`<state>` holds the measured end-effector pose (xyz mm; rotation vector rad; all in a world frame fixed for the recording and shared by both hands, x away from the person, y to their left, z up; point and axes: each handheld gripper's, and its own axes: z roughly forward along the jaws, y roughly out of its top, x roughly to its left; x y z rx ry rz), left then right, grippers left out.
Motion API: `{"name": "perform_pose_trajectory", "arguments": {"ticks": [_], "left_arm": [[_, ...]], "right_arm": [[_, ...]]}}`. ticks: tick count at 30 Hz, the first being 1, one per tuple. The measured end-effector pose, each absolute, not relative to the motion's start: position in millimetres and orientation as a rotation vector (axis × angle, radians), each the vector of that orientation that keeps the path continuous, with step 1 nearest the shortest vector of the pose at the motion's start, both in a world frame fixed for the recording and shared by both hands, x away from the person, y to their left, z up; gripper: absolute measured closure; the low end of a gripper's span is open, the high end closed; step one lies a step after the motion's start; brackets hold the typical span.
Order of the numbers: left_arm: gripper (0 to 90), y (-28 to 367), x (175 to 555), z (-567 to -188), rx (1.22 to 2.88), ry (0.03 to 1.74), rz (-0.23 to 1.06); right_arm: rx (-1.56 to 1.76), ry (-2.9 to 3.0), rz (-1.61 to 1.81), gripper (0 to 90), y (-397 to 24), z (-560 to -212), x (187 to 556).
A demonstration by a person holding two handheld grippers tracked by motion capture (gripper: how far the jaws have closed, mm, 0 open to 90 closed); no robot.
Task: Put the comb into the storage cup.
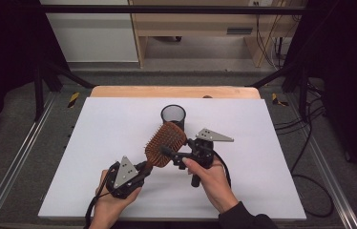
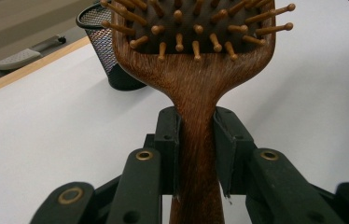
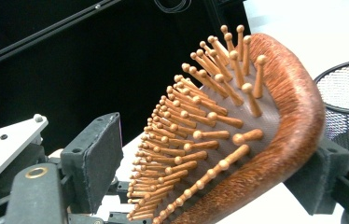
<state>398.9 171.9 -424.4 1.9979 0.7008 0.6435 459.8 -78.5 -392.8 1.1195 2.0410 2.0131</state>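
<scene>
A wooden paddle hairbrush point(image 1: 165, 143) is being held above the bench point(image 1: 95, 143) by its handle in the left hand-held gripper point(image 1: 144, 172), while the right hand-held gripper point(image 1: 167, 153), jaws apart, is straddling its head for a handover near the mesh cup point(image 1: 173, 116).

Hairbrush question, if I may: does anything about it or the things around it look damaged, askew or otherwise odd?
Nothing stands out. The wooden hairbrush looks intact, its pins even, held by its handle in the left gripper above the white table. The black mesh cup stands upright behind it.
</scene>
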Motion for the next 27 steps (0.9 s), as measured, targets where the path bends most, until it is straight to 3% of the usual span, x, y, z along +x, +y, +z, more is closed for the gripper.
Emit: {"name": "perform_pose_trajectory", "arguments": {"ticks": [27], "left_arm": [[73.0,174.1,405.8,-435.7,2.008,0.710,0.667]], "right_arm": [[1.086,2.039,2.022,30.9,-74.1,-393.9,460.7]]}}
